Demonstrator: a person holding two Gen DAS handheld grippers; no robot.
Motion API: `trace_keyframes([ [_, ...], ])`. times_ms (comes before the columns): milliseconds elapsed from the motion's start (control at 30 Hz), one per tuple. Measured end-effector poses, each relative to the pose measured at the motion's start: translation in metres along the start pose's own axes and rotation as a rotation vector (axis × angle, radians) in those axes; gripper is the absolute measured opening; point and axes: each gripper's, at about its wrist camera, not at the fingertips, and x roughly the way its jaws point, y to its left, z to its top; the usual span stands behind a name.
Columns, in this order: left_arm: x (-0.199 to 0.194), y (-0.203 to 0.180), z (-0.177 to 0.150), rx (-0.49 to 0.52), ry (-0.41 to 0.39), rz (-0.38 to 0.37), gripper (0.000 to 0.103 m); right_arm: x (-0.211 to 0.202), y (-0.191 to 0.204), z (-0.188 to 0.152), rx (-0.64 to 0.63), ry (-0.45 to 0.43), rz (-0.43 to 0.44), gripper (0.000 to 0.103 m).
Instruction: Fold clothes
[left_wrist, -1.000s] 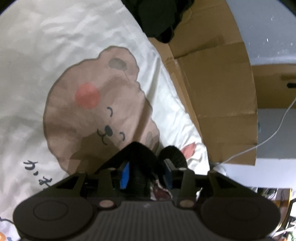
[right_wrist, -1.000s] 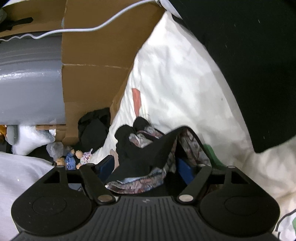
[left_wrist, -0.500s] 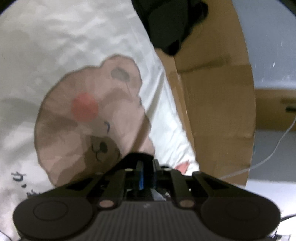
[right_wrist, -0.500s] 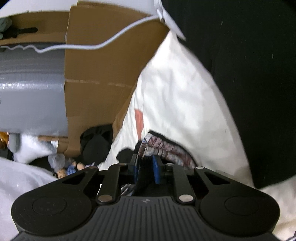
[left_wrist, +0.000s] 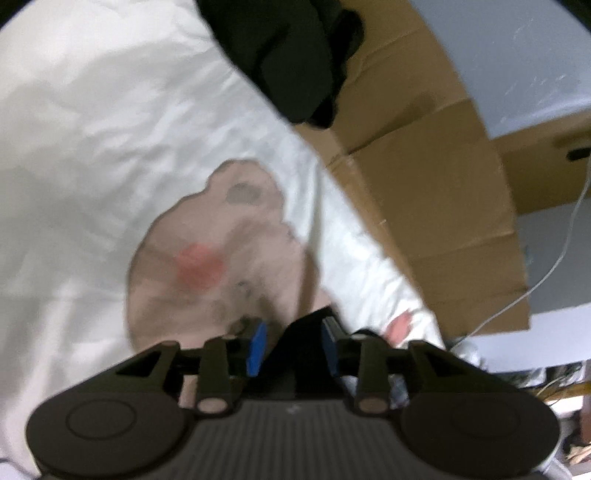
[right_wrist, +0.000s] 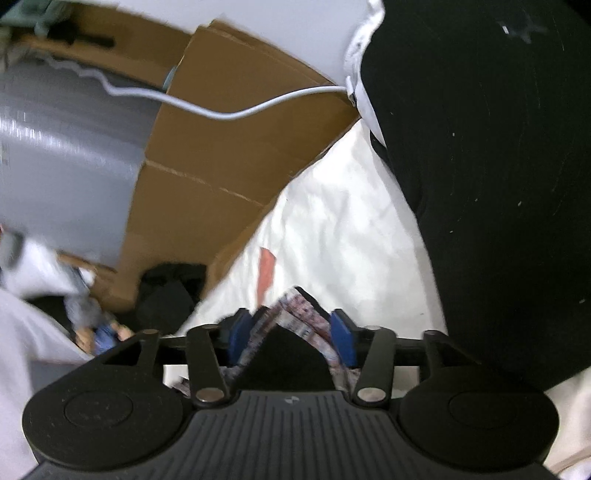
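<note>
Clothes: small patterned garment slipping between opening fingers

We are hanging both grippers over the white bedsheet (left_wrist: 92, 155). Low in the right view, the garment (right_wrist: 295, 314) is lying between the right gripper (right_wrist: 291, 334) pads as its jaws are opening, apparently loose. Low in the left view, dark cloth is sitting between the left gripper (left_wrist: 293, 345) pads, also opening. Both are pointing downward; the right one looks nearer.

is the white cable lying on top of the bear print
No, the white cable runs across the cardboard, off the bedsheet.
</note>
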Motion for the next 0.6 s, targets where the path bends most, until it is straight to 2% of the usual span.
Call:
trace_keyframes([
  [100, 0.004, 0.002, -0.006, 0.048, 0.034, 0.033, 0.04, 0.003, 0.006, -0.005, -0.091, 0.023, -0.044, 0.079],
  [233, 0.011, 0.0, -0.014, 0.118, 0.072, 0.065, 0.051, 0.011, 0.013, -0.012, -0.201, 0.06, -0.111, 0.08],
  [333, 0.019, -0.007, -0.016, 0.187, 0.082, 0.072, 0.056, 0.018, 0.015, -0.017, -0.251, 0.096, -0.126, 0.08],
  [467, 0.03, -0.02, -0.015, 0.265, 0.086, 0.056, 0.056, 0.026, 0.018, -0.018, -0.303, 0.112, -0.135, 0.08],
  [600, 0.039, -0.029, -0.014, 0.298, 0.071, 0.017, 0.057, 0.029, 0.019, -0.014, -0.321, 0.106, -0.127, 0.082],
])
